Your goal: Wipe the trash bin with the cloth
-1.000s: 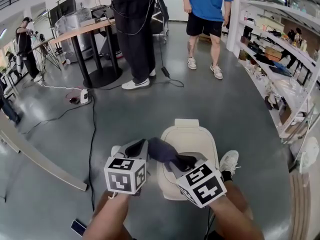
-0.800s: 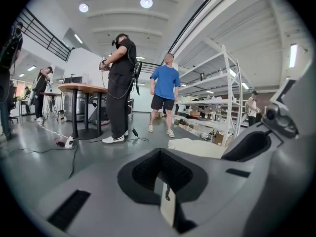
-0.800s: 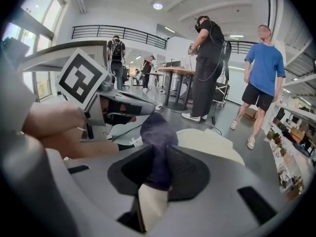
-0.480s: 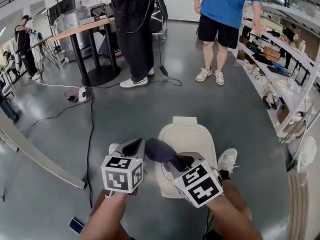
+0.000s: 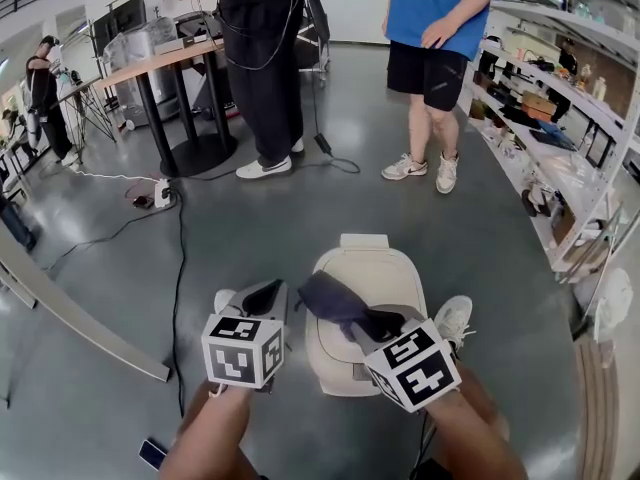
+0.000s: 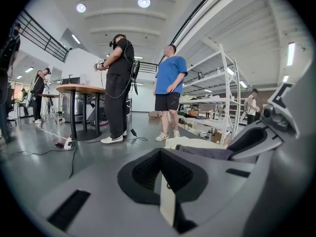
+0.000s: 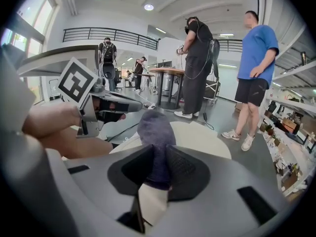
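Observation:
A cream trash bin (image 5: 375,273) with its lid down stands on the floor right in front of me. My right gripper (image 5: 367,320) is shut on a dark purple cloth (image 5: 328,296), which hangs over the near left part of the lid. In the right gripper view the cloth (image 7: 155,131) sticks up from between the pads, with the lid (image 7: 205,141) behind it. My left gripper (image 5: 267,292) hovers just left of the bin, jaws shut with nothing in them (image 6: 159,155). From it I see the cloth (image 6: 203,152) and the bin (image 6: 183,143) to the right.
A person in black (image 5: 262,58) stands by a round-footed table (image 5: 170,60). Another in a blue shirt (image 5: 438,38) stands beyond the bin. Cables (image 5: 181,238) run over the floor at left. Shelving (image 5: 565,158) lines the right side. My shoe (image 5: 456,320) is beside the bin.
The right gripper and cloth have shifted slightly right over the lid. The person in blue has stepped further right. The left gripper has barely moved.

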